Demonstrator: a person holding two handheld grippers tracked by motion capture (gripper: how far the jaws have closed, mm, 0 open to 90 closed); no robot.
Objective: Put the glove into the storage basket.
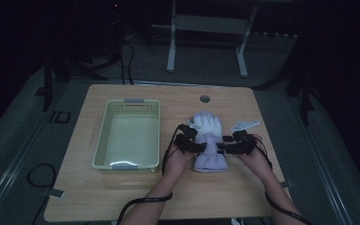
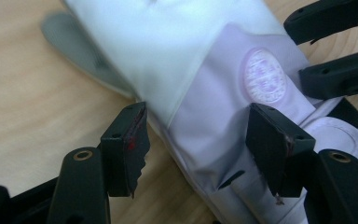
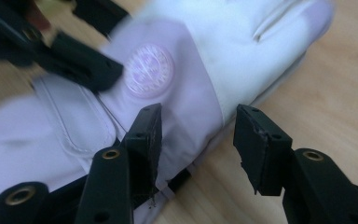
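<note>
We see a white and pale-lilac glove (image 1: 208, 140) lying flat on the wooden table (image 1: 122, 197), just right of a light green basket (image 1: 104, 123) and well apart from it, fingers pointing away from the person. Left gripper (image 1: 193, 138) sits at the glove's left edge, right gripper (image 1: 228, 143) at its right edge — both at the wrist band, facing each other. In the left gripper view the jaws straddle the glove's edge near the lilac band and round emblem (image 2: 263, 74); one jaw rests over the fabric, the other over bare wood, with a gap between pad and cloth, so jaws apart, not clamped. In the right gripper view the left gripper (image 3: 65, 56) shows across the glove; the right jaws stand half apart — one on the cloth edge, one over the table, nothing pinched. A small white scrap (image 1: 243, 125) lies just beyond the right gripper.
</note>
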